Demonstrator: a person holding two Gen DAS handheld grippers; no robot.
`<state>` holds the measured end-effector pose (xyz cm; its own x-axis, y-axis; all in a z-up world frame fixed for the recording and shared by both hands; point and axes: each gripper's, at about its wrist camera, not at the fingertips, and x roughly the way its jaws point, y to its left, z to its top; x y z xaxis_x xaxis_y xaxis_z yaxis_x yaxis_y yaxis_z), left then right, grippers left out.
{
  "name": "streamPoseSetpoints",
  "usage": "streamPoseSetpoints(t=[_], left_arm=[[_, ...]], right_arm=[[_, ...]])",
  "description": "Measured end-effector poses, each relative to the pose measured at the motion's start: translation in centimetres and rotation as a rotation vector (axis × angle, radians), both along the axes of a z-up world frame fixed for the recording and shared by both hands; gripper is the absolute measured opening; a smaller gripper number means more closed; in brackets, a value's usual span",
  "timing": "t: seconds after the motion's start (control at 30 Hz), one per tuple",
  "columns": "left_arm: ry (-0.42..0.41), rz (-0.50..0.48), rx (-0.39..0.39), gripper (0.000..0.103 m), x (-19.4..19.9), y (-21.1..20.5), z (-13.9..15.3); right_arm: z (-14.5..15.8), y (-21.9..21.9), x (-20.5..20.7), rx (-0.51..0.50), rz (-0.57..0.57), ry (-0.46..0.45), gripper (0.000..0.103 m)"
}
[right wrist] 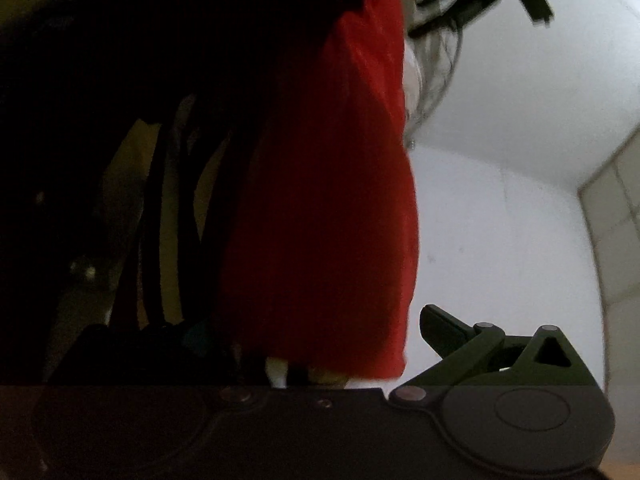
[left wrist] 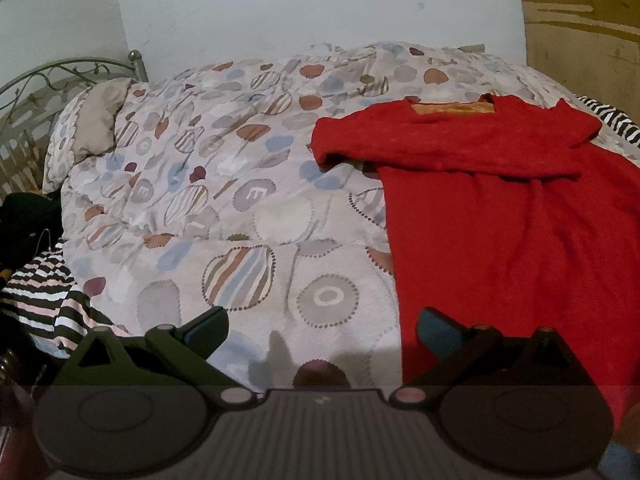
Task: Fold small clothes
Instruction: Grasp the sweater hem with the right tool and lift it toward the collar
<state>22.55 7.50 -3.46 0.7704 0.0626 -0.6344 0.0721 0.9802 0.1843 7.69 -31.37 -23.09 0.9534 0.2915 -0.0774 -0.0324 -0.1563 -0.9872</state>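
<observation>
The left gripper (left wrist: 322,330) hangs just above the near edge of a bed, its two fingers spread wide with nothing between them but the patterned quilt (left wrist: 224,184). A red top (left wrist: 500,208) lies spread flat on the quilt, ahead of this gripper and off to its right. Its neckline, with an orange lining showing, points toward the far wall (left wrist: 320,4), and one sleeve is folded across the chest toward the left. The hem comes down to the gripper's right finger (left wrist: 438,326), which sits over the red cloth's edge; whether it touches the cloth I cannot tell. The left finger is over bare quilt.

A grey pillow (left wrist: 96,120) rests against the metal headboard (left wrist: 52,76) at the far left, and a striped cloth (left wrist: 44,300) is heaped off the bed's left edge. A zebra-print cloth (left wrist: 612,124) peeks out beyond the top's far shoulder.

The right gripper (right wrist: 320,332) points upward toward a white ceiling (right wrist: 520,120). Its right finger is swung out wide; the left finger is lost in shadow, so the gripper reads as open and empty-handed. Red fabric (right wrist: 332,200) hangs close in front of it, beside dark shapes too dim to make out.
</observation>
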Motion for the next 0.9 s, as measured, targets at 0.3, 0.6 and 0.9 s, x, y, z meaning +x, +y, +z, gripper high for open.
streamPoseSetpoints(t=[0.3, 0.6, 0.9], left_arm=[[-0.016, -0.001, -0.032, 0.103, -0.8, 0.1, 0.1], [-0.043, -0.013, -0.076, 0.103, -2.0, -0.1, 0.4], [-0.091, -0.052, -0.094, 0.103, -3.2, -0.5, 1.7]], right_arm=[[2.8, -1.5, -1.9, -0.064, 0.146, 0.075, 0.043], [7.2, -1.1, -4.0, -0.01, 0.204, 0.197, 0.008], [20.5, 2.0, 0.2, 0.53, -0.044, 0.534, 0.006]])
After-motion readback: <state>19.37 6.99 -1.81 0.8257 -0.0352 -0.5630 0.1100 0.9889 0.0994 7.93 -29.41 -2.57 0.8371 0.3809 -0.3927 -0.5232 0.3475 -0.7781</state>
